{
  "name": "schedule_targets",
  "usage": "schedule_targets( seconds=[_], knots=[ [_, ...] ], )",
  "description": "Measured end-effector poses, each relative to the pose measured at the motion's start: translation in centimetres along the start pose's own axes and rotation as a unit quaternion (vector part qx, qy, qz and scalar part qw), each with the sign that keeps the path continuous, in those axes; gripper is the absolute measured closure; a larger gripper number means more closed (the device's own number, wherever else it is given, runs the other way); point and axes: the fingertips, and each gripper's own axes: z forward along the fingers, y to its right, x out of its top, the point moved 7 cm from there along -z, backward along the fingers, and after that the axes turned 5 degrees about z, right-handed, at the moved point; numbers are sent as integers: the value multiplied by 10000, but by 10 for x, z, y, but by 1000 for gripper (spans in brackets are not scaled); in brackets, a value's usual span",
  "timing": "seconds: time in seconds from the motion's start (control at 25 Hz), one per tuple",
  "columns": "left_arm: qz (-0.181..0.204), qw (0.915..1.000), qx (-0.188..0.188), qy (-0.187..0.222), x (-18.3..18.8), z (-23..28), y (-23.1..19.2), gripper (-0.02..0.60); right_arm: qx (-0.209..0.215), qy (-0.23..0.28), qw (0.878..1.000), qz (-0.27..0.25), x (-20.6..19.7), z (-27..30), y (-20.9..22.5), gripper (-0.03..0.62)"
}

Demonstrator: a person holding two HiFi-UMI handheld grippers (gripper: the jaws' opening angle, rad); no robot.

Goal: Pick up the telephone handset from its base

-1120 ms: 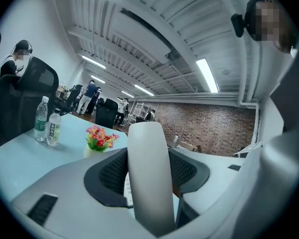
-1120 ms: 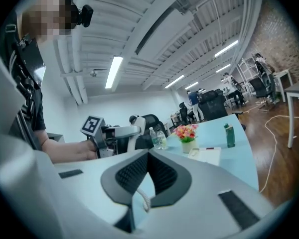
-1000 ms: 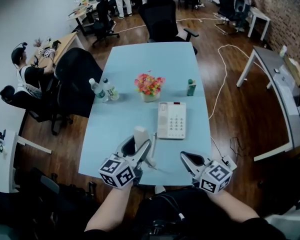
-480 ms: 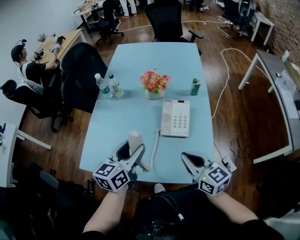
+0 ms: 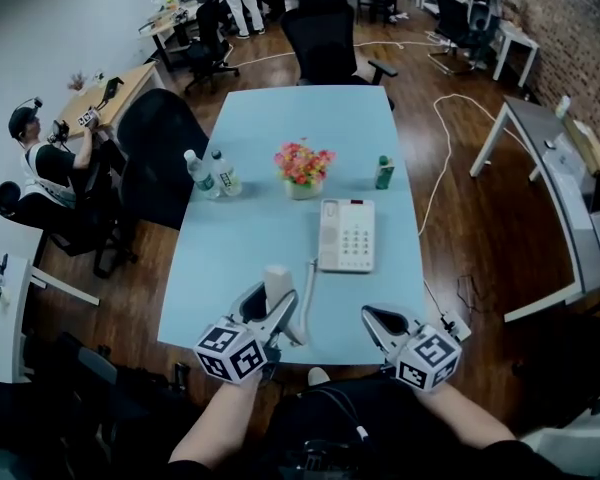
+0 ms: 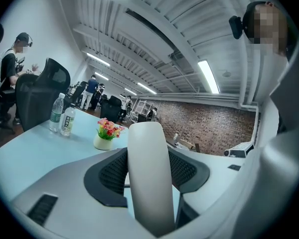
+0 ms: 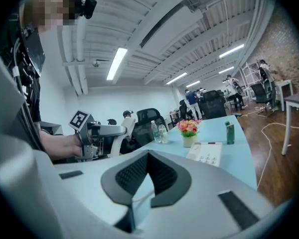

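Observation:
My left gripper [image 5: 271, 304] is shut on the white telephone handset [image 5: 277, 280], which stands upright between the jaws near the table's front edge. In the left gripper view the handset [image 6: 148, 178] fills the gap between the left gripper's [image 6: 148, 159] jaws. A coiled cord [image 5: 307, 293] runs from it to the white phone base [image 5: 346, 235], which lies flat further back with its keypad showing. My right gripper [image 5: 376, 318] hovers at the front right, shut with nothing in it. The right gripper view shows the base [image 7: 206, 153] and the handset [image 7: 126, 126].
A pot of flowers [image 5: 302, 169] stands behind the base, a green bottle [image 5: 383, 173] to its right, two water bottles [image 5: 210, 174] at the table's [image 5: 280, 118] left edge. Black office chairs surround the table. A person sits at a desk far left.
The left gripper with the handset dipped slightly toward me and to the left, then came back a little. The right gripper has barely moved.

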Motion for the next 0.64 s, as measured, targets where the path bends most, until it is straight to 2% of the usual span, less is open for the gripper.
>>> schedule_targets(
  seconds=[0.64],
  knots=[
    [35, 10000, 22, -11, 1, 2, 3, 339, 75, -137, 9998, -156, -4, 0, -8, 579]
  ],
)
